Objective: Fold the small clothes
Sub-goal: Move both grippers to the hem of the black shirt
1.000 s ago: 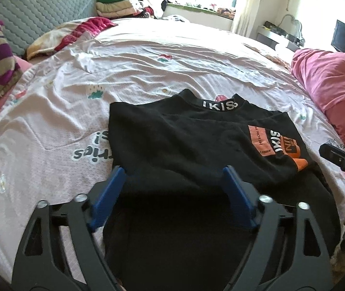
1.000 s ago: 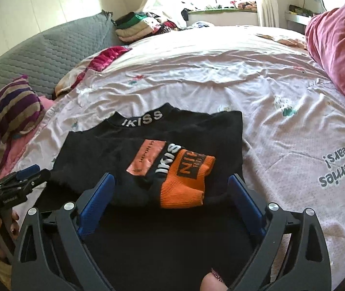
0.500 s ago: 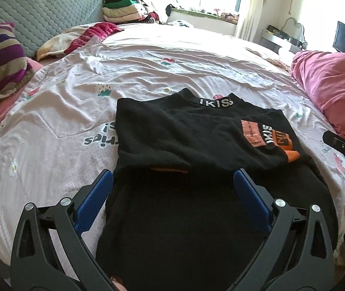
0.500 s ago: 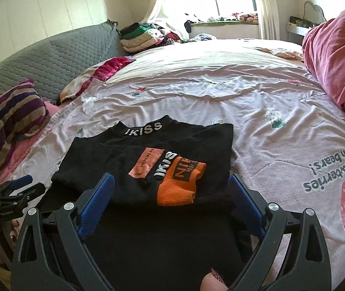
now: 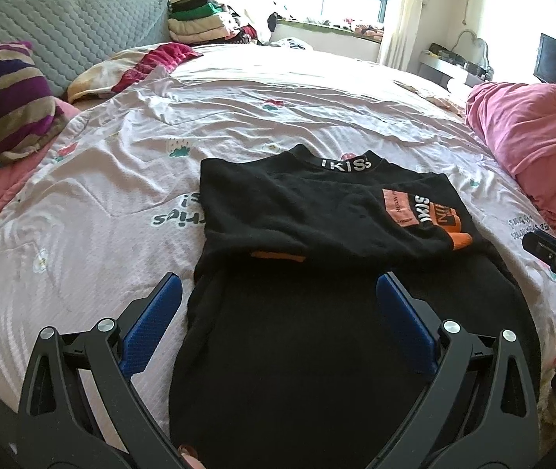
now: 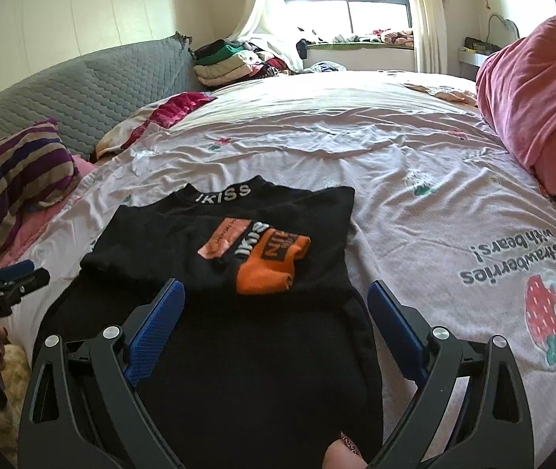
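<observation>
Left gripper (image 5: 276, 301) jaws wide open, empty. Black sweater (image 5: 317, 234) lies on bed (image 5: 121, 179), collar at 12 o'clock; soft, light, likely floppy, so pinch hem corners. Right gripper (image 6: 276, 305) also wide, empty. Versus 1 s ago, both have backed toward 6 o'clock.

Both wrist views face up the bed (image 5: 278, 90) (low, near) — sharing the sweater (image 6: 278, 332).
</observation>
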The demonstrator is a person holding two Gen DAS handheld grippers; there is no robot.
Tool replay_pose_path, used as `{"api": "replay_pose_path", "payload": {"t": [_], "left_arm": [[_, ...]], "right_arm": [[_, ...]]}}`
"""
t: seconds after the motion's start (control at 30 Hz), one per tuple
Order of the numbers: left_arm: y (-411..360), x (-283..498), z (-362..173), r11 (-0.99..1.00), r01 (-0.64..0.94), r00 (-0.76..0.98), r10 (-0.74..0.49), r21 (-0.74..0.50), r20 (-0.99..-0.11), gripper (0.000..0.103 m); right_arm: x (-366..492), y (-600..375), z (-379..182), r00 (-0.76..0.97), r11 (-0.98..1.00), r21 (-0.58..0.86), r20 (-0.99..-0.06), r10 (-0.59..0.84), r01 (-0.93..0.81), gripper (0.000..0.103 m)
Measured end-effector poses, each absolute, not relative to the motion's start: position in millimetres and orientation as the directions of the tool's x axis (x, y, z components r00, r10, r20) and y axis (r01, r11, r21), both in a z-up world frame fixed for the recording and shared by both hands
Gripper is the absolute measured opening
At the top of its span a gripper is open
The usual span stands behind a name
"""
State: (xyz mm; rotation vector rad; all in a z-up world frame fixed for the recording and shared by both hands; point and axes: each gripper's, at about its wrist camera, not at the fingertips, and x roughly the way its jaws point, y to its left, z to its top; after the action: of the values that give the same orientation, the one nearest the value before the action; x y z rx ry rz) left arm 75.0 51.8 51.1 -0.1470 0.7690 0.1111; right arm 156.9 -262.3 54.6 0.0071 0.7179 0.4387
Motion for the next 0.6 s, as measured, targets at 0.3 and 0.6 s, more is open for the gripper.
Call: {"api": "replay_pose_path", "payload": {"t": [0.3,0.6], "left_arm": [[58.9,58.2,44.7,0.982,-0.176,0.695,0.076,-0.066,-0.715,0.093],[65.4,39.5,31.7,0.981,-0.19,0.656,0.108,-0.025,-0.747,0.093]], "right_arm": [[138.6,-275.1,47.4,0.667,0.912,0.147,-0.639,0.383,-0.384,0.094],[115.3,-285.6,35.9,0.649,0.907,0.153,-0.652,0.392,-0.393,0.094]]}}
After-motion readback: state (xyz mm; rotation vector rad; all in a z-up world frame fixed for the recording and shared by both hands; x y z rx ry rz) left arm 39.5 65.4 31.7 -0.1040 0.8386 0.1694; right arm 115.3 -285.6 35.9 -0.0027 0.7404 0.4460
